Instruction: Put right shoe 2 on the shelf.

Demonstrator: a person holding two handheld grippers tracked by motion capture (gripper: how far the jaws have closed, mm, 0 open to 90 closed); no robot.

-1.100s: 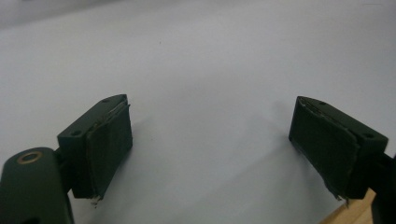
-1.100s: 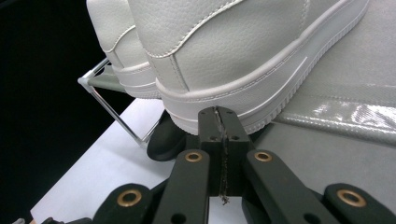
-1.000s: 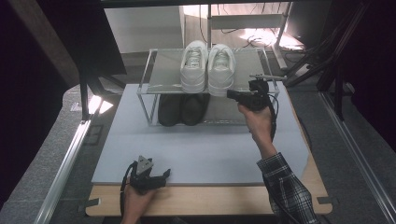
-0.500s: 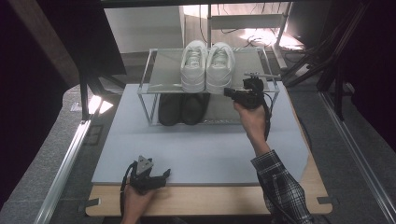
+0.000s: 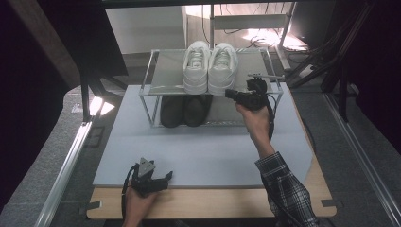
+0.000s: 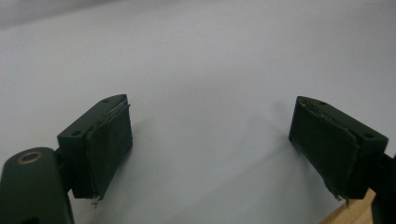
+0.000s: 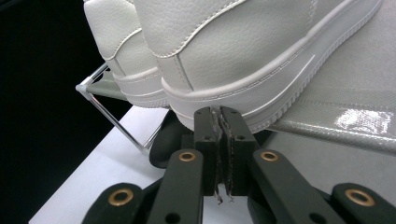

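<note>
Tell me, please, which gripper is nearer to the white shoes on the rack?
The right gripper: it is at the heel of the white shoes, fingers shut. The left gripper rests far from them, at the table's near edge, fingers open.

Overhead view; two close tongs-mounted views
</note>
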